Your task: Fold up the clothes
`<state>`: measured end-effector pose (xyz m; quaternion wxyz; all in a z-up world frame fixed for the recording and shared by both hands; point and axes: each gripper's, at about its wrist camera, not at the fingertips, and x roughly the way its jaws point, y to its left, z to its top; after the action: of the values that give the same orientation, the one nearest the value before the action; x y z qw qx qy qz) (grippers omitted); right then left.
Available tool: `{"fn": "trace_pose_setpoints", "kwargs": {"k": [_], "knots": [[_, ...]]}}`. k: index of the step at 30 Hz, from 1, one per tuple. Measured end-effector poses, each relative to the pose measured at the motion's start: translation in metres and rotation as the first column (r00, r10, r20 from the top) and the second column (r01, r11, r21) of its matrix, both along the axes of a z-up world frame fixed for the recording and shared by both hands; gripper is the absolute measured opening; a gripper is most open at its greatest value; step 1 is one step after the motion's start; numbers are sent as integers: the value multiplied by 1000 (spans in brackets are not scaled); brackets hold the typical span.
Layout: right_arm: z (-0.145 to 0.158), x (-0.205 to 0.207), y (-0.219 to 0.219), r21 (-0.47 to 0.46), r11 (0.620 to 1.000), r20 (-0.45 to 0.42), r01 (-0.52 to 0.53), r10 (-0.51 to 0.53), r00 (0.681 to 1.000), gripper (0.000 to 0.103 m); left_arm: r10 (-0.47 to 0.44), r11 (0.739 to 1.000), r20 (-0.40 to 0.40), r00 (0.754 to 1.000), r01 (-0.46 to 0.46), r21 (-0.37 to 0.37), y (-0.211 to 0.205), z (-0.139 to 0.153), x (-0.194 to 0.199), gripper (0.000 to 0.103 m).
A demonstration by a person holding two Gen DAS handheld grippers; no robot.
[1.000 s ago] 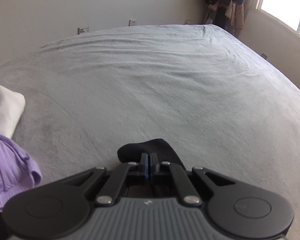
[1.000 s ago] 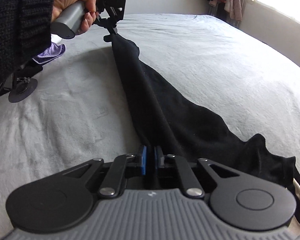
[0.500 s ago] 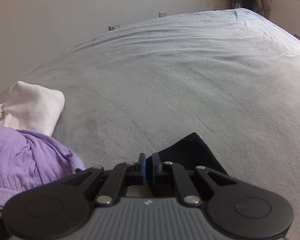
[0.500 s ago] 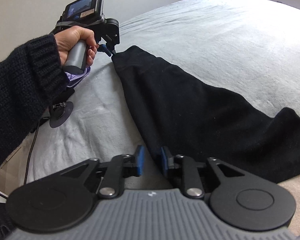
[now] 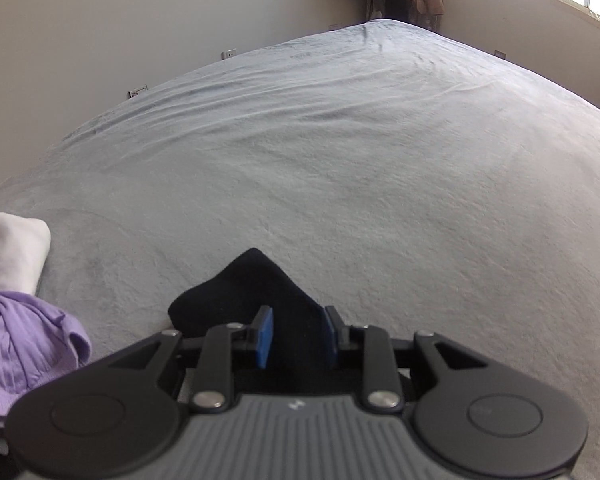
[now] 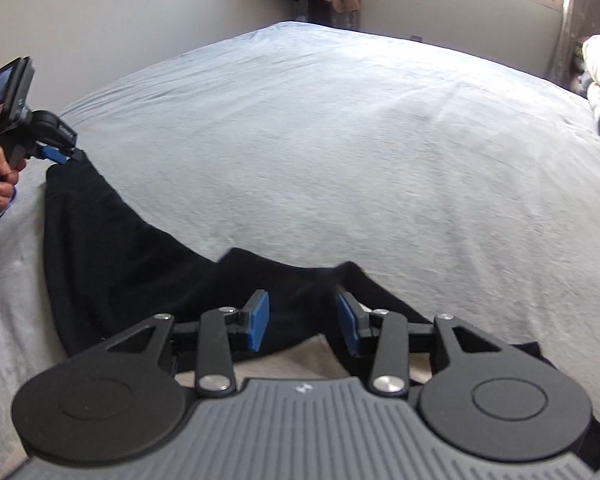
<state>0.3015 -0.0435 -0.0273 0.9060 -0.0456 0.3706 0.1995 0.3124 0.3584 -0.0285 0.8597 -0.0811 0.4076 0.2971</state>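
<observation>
Black garment laid out on the bed, both grips released

The black garment (image 6: 132, 264) lies flat on the bed (image 6: 380, 152). The left hand-held gripper (image 5: 296, 334) is opening over its corner; the right hand-held gripper (image 6: 303, 322) stands parted above its edge, holding nothing. The cloth looks soft and light; take it at a corner.

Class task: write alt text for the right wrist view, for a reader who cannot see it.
A black garment lies spread on a grey bed. The right claw stands open above its near edge, while the left claw, held by a hand, is opening at the far corner.
</observation>
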Motion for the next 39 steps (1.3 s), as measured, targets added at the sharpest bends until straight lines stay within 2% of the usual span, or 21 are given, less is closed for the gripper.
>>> {"fn": "trace_pose_setpoints", "kwargs": {"k": [3,4,6,10,14,17,21,26,29,33,34,36,37,39], "knots": [[-4,-2,-22,-11,999,-13,50,-50,999,42,33,998,-63,997,-29,61,6,-20,6,28],[-6,-3,-29,-13,998,-17,62,-63,998,43,45,995,-75,996,-38,87,8,-25,7,32],[-8,-6,-39,-19,997,-18,81,-81,997,42,64,993,-67,996,-56,105,12,-25,6,36],[-11,-3,-47,-24,995,-15,95,-95,995,43,93,994,-28,995,-91,54,22,-14,4,38],[-12,-1,-45,-16,996,-10,83,-83,996,43,181,983,39,983,-179,-35,46,-5,-1,44],[-12,3,-36,-10,998,0,60,-60,998,42,158,985,27,987,-156,-67,49,-3,1,44],[-13,10,-26,-9,999,14,39,-39,999,43,87,995,24,996,-86,-52,21,13,-6,44],[-13,19,-16,-10,1000,26,24,-23,999,42,-35,983,12,999,37,-182,-8,21,1,43],[-12,22,-13,-7,1000,24,8,-8,1000,43,-57,959,0,998,55,-277,-16,16,10,43],[-13,27,-9,-14,1000,20,-11,11,1000,42,-61,944,-36,998,46,-327,-27,6,21,43],[-14,28,-9,-18,1000,18,-15,16,1000,42,-55,942,-49,997,36,-333,-30,3,23,38],[-16,30,-10,-17,1000,13,-16,16,1000,43,-25,943,-75,997,-2,-333,-33,-5,25,18],[-17,31,-11,-17,1000,10,-16,17,1000,43,-8,943,-88,996,-22,-332,-34,-9,26,5],[-19,32,-12,-12,1000,5,-17,17,1000,43,22,945,-77,997,-46,-325,-34,-15,23,1]]}}
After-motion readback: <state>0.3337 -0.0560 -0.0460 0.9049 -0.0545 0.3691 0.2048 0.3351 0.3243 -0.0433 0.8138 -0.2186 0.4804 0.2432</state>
